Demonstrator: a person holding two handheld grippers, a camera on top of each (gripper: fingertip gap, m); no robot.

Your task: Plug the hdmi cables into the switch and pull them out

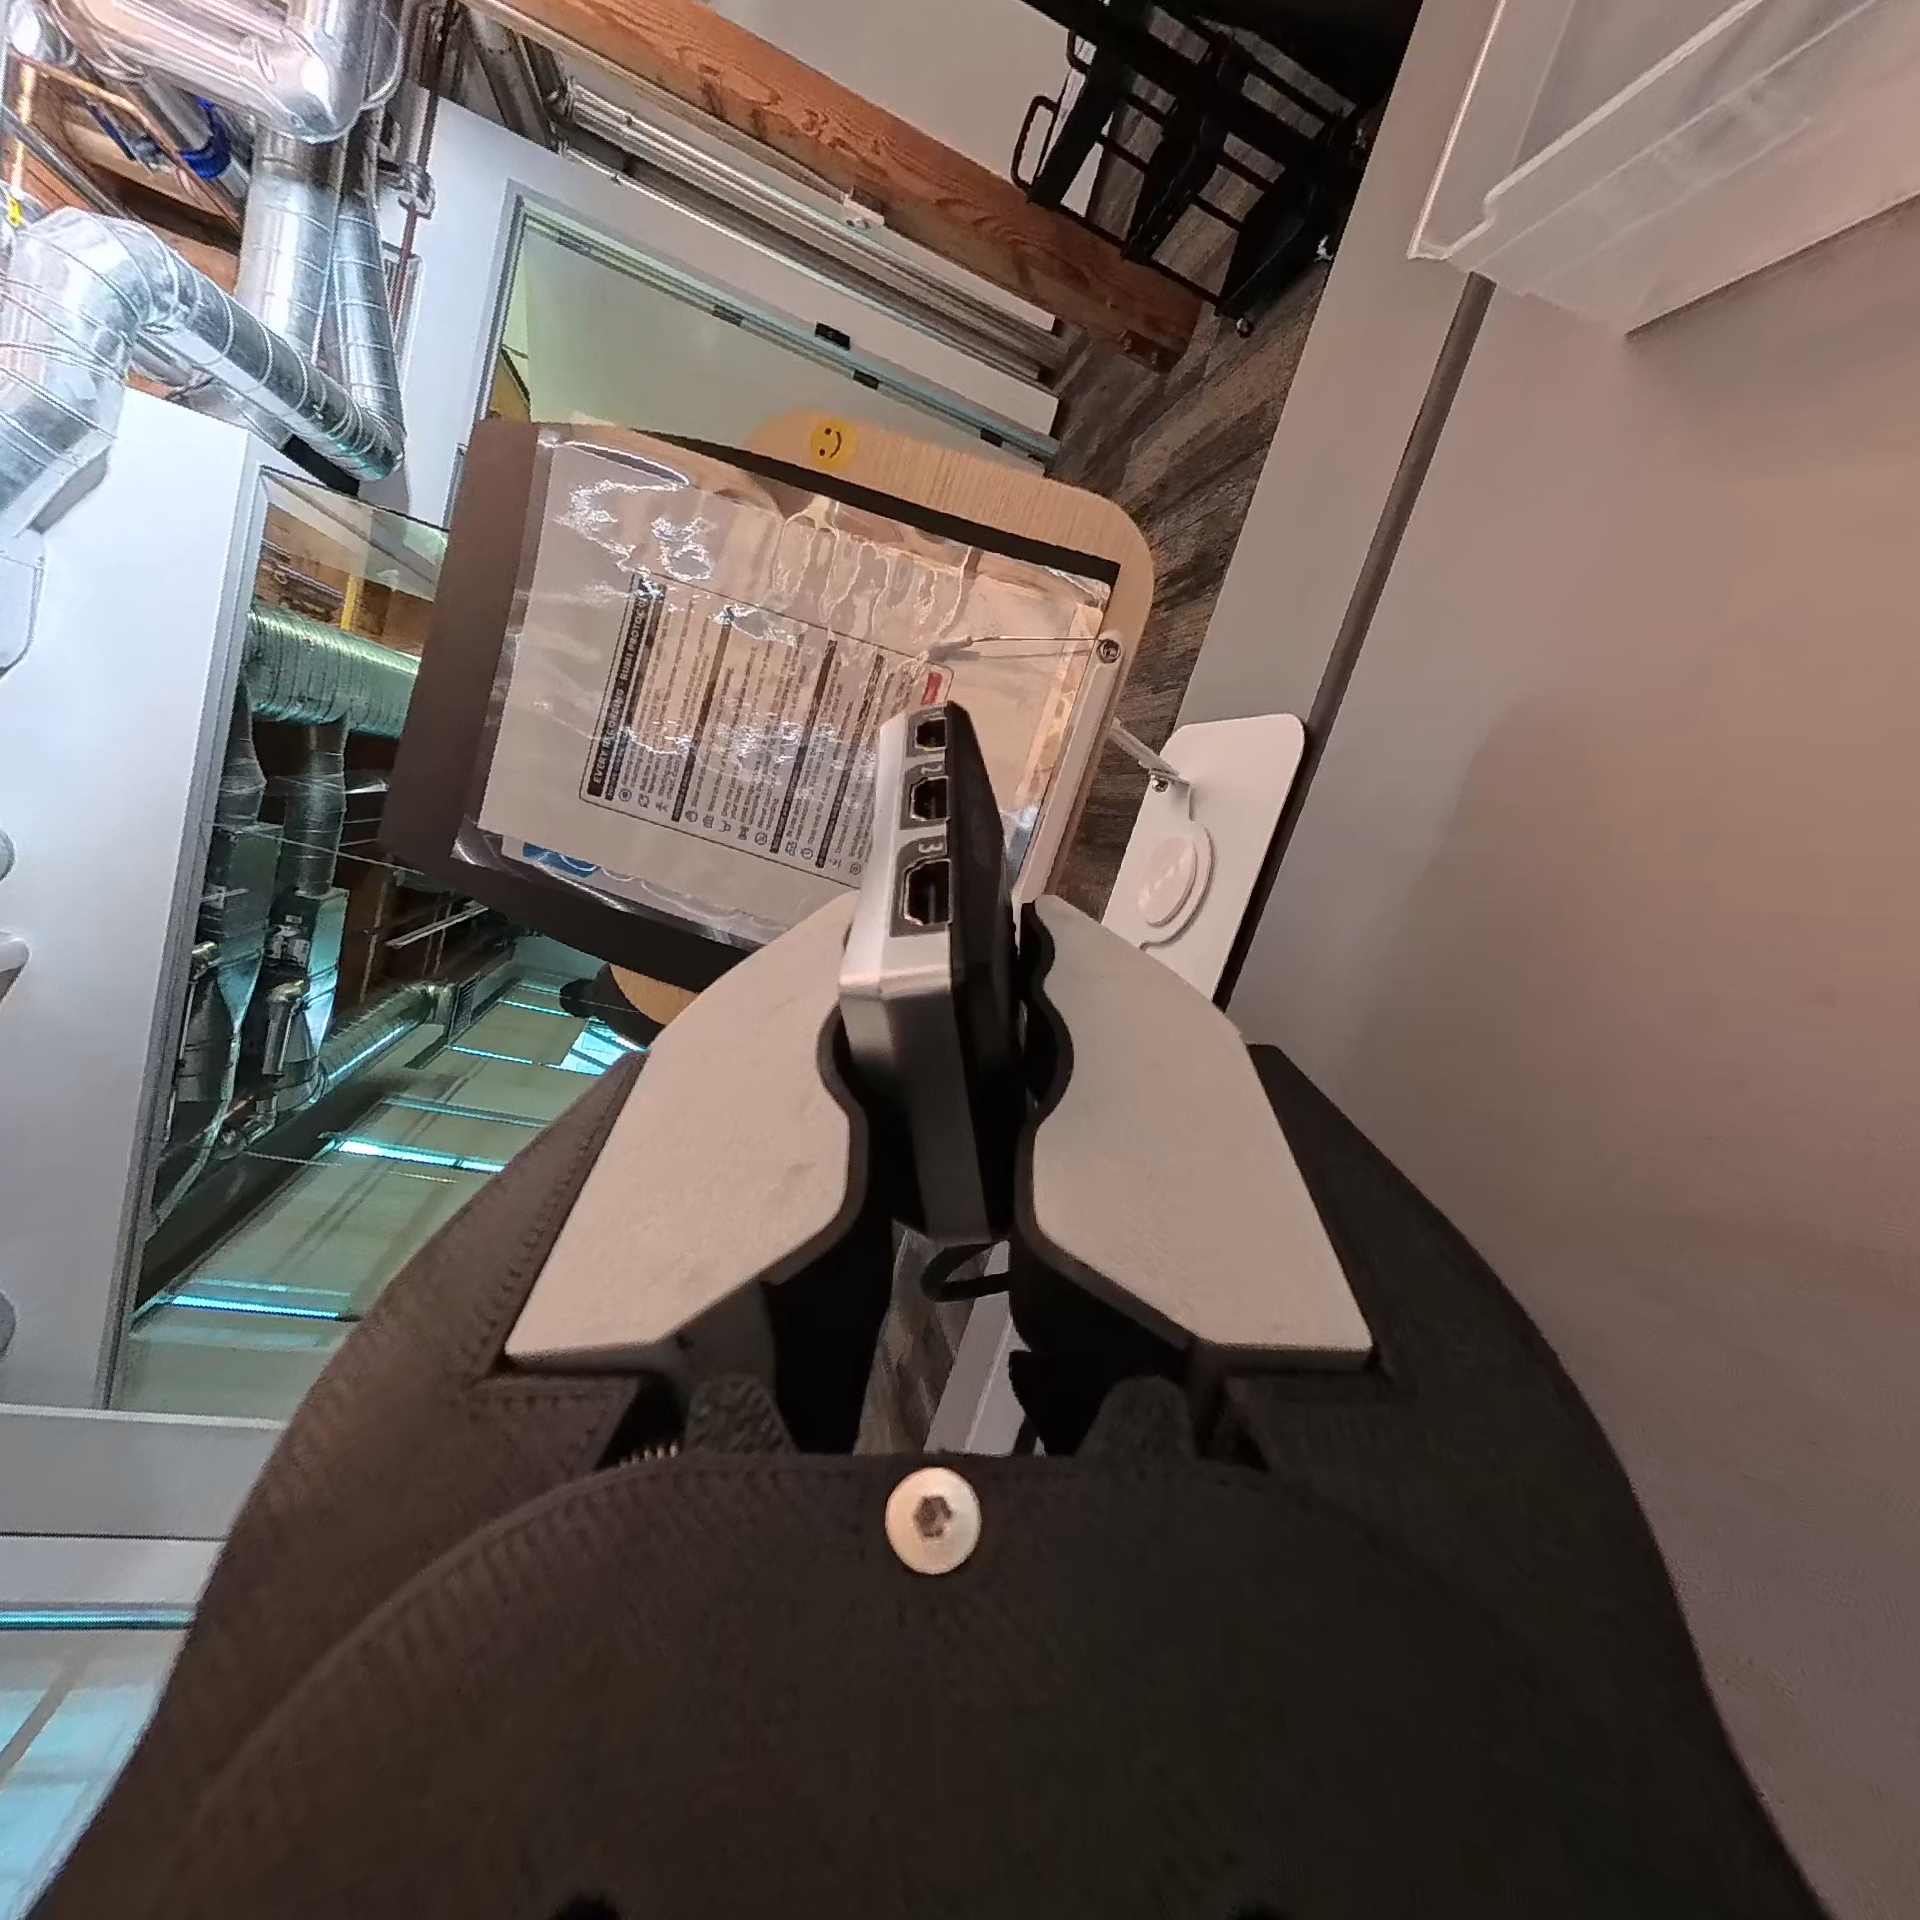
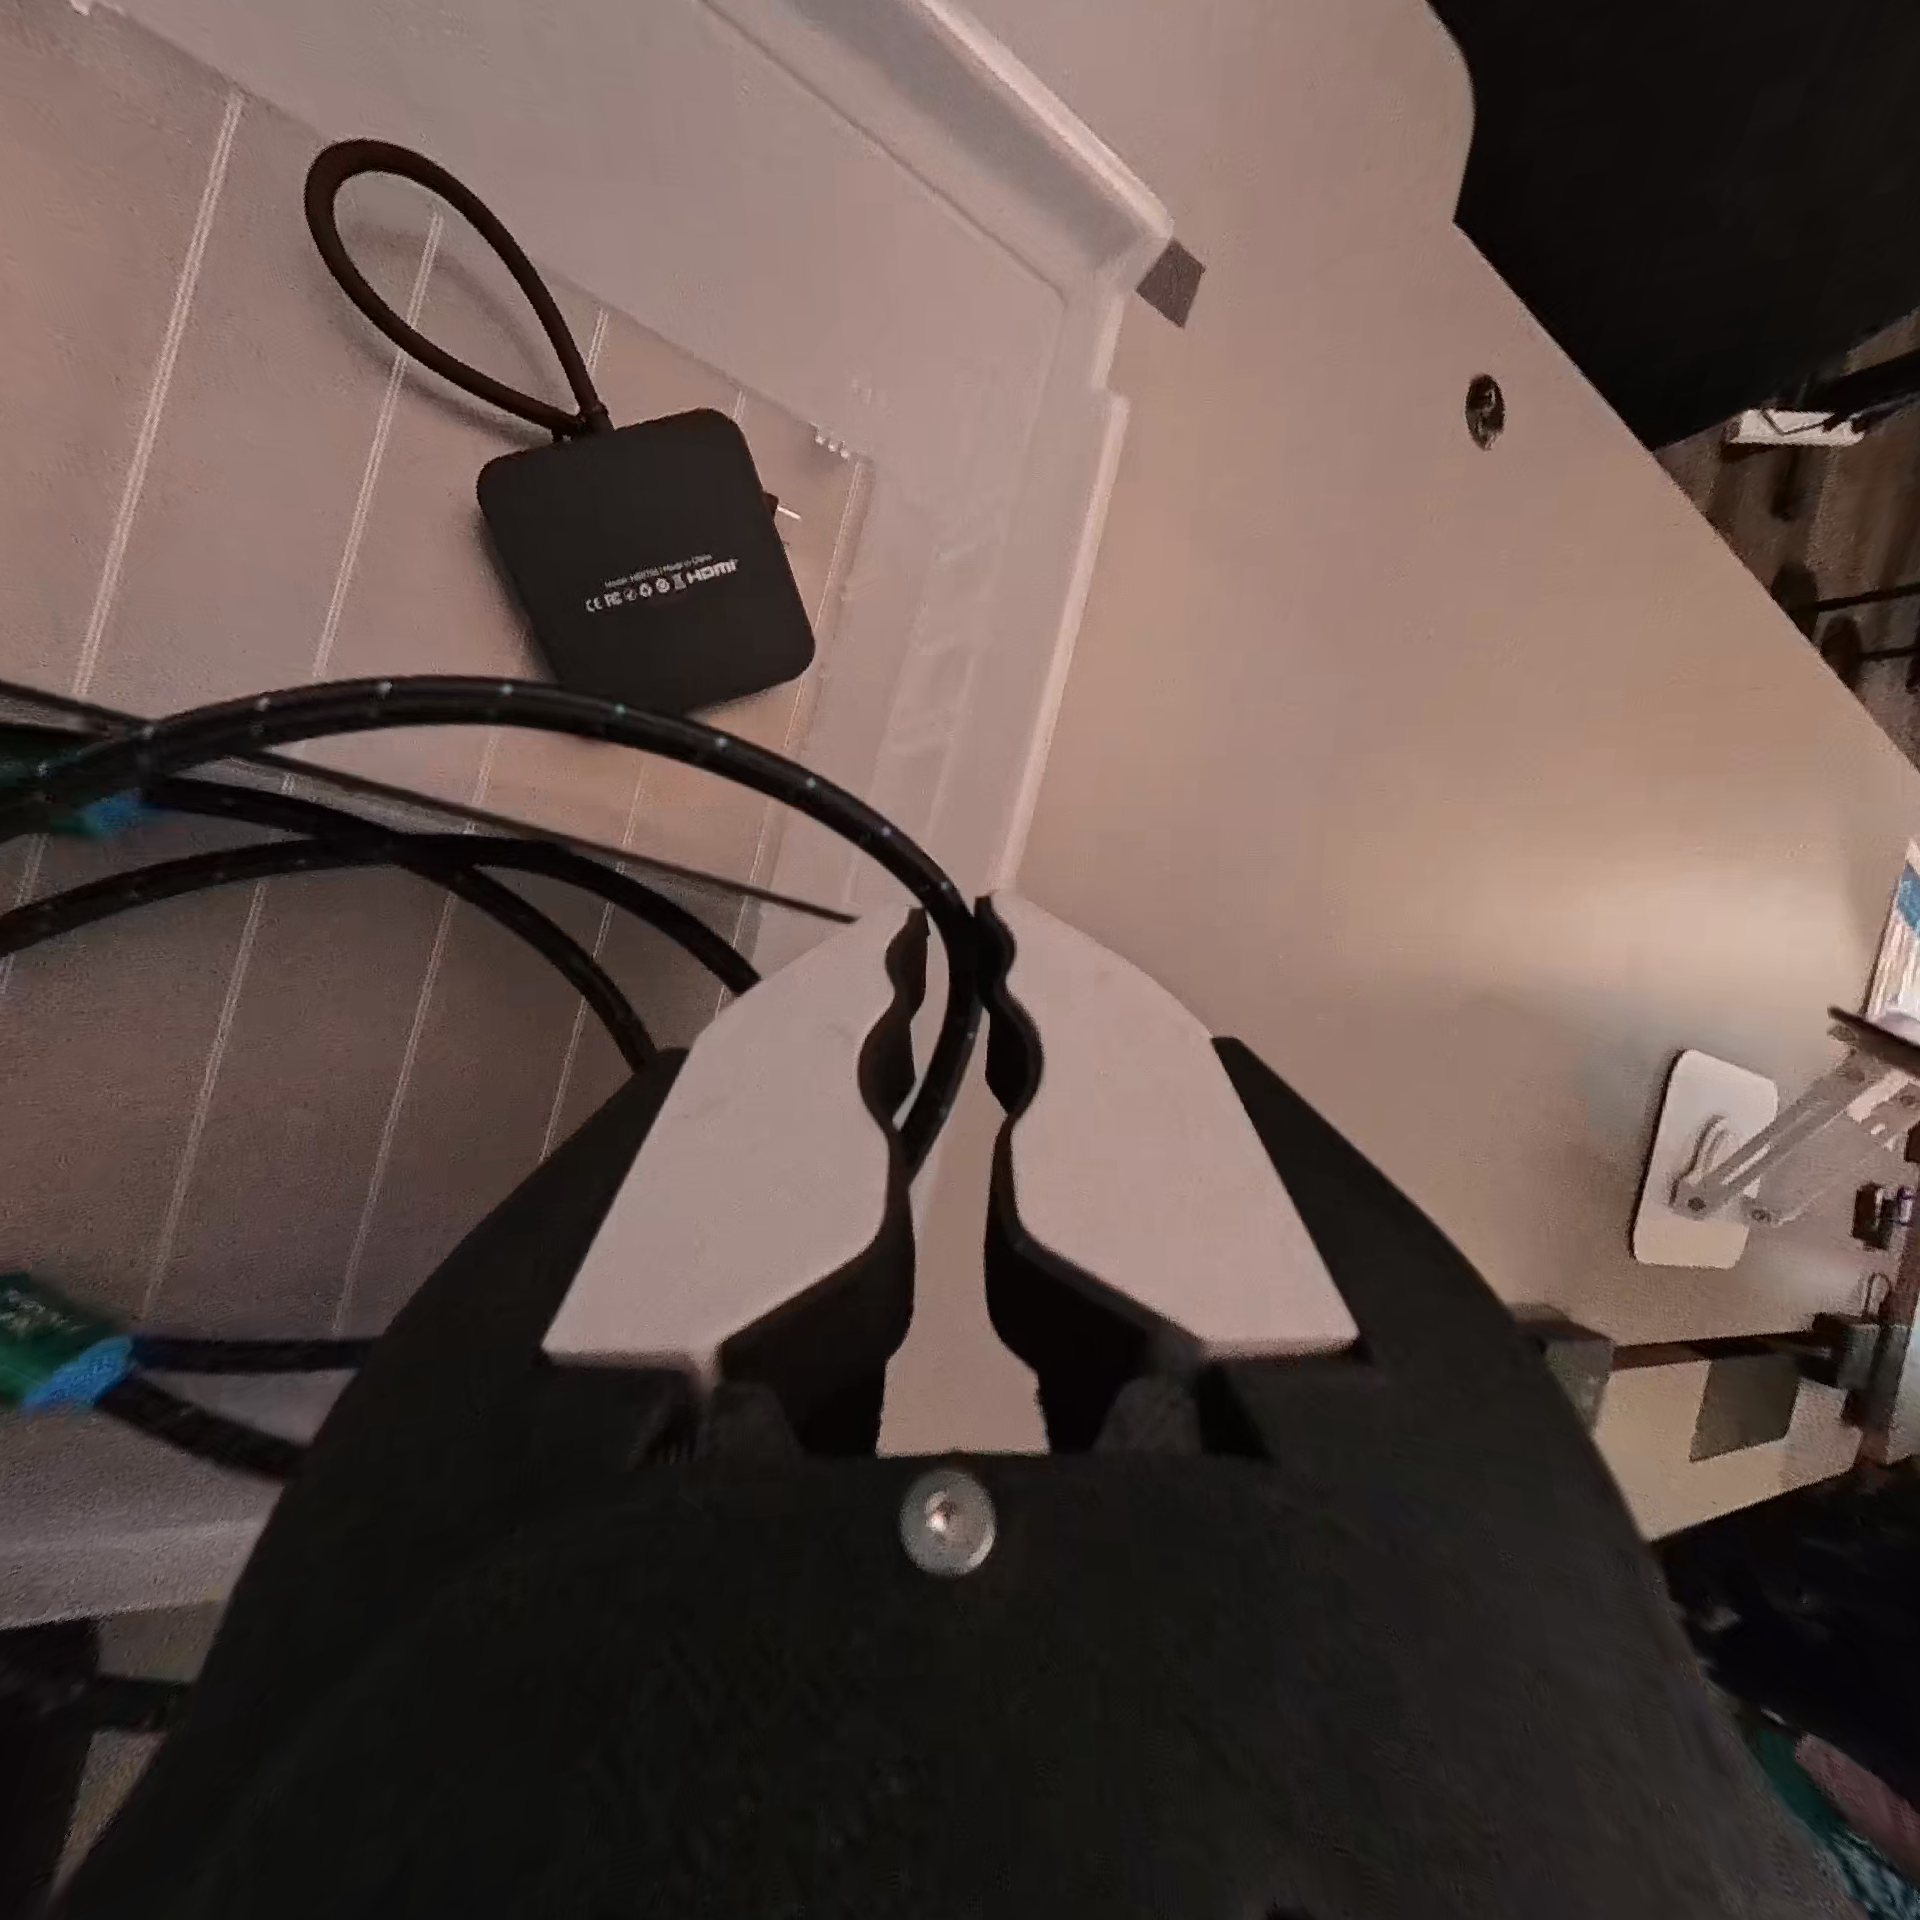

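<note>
Left gripper (image 1: 940,997) is clamping the switch (image 1: 930,935) edge-on, while right gripper (image 2: 951,1023) is pinching a braided black cable (image 2: 582,717).

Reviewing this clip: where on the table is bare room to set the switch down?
Bare tabletop lies right of the clear tray, up to the white stand base. Inside the tray it is crowded: a black adapter and looping cables.
</note>
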